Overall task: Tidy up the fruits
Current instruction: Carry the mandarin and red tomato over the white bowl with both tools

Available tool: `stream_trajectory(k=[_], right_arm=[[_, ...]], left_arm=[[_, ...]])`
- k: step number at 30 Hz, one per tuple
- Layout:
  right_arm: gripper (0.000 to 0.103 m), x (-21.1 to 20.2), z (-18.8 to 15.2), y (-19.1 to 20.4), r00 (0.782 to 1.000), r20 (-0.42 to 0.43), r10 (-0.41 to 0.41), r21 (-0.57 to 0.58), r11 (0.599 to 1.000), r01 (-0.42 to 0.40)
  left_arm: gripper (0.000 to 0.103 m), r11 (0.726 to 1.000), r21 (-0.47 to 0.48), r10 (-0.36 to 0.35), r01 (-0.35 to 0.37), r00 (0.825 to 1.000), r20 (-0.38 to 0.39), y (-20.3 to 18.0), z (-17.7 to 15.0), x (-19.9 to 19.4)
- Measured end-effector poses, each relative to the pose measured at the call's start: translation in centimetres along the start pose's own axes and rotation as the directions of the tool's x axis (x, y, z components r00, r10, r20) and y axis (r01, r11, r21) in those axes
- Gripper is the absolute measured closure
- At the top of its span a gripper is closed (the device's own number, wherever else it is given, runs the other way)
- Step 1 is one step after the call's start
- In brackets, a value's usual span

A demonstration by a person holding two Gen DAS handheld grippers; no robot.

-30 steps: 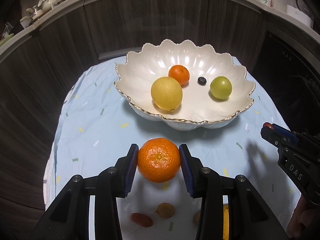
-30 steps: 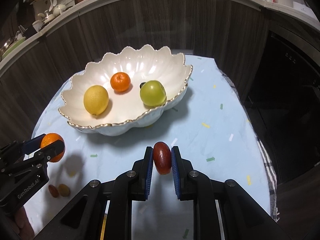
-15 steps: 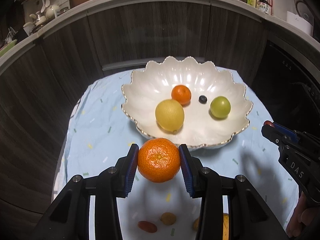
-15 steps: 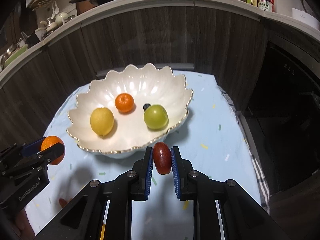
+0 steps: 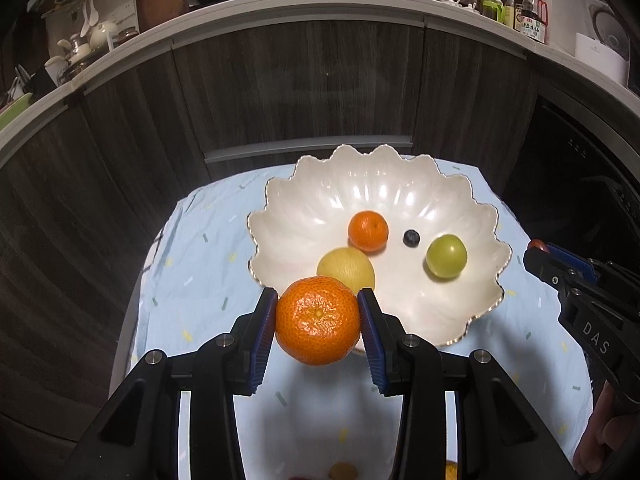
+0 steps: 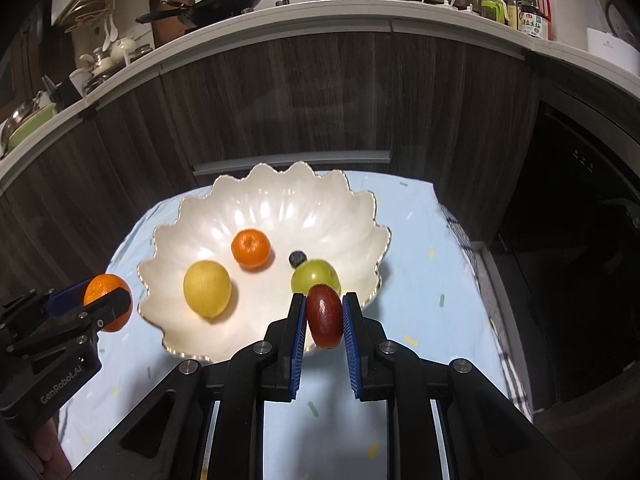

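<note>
On my left, my left gripper (image 5: 318,320) has its fingers pinching a large mandarin (image 5: 318,320) across its widest part, blue pads flat on either side so the round skin cannot roll out; I hold it in the air just short of the near rim of the scalloped white bowl (image 5: 460,216), because that bowl is where I judge the fruit belongs. Inside it lie a yellow lemon (image 5: 352,268), a smaller mandarin (image 5: 368,231), a blueberry (image 5: 411,237) and a green fruit (image 5: 446,256), spaced apart, so there is bare floor on the left side for mine. The bowl stands on the bench under a pale blue cloth (image 5: 192,264), and a few small fruits show at the very bottom edge, too cropped to name. Further right, my right gripper (image 6: 324,316) has its fingers pressed close on a small dark red fruit (image 6: 324,316), gripped on its narrow flanks since it is oblong, poised before the bowl's near right rim, in front of the green fruit.
</note>
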State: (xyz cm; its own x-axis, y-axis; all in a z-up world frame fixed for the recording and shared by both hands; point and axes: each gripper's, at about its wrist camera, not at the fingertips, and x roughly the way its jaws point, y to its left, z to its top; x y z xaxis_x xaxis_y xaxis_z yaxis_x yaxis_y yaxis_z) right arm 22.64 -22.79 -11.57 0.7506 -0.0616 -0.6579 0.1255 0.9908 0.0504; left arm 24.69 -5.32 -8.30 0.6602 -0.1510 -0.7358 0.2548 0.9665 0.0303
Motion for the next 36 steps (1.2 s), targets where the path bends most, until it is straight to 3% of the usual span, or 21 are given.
stream_trajectory(k=[16, 36], right_arm=[[0.084, 3.1, 3.4, 0.3, 0.999, 0.02, -0.026, -0.004, 1.0, 0.026], [0.084, 8.2, 5.4, -0.3, 0.999, -0.019, -0.049, 0.001, 0.999, 0.049]], left_arm=[[0.063, 1.0, -0.008, 0.017, -0.017, 1.0, 0.008, 1.2, 3.6, 3.2], [0.063, 1.0, 0.001, 0.009, -0.009, 1.0, -0.009, 1.4, 6.2, 8.1]])
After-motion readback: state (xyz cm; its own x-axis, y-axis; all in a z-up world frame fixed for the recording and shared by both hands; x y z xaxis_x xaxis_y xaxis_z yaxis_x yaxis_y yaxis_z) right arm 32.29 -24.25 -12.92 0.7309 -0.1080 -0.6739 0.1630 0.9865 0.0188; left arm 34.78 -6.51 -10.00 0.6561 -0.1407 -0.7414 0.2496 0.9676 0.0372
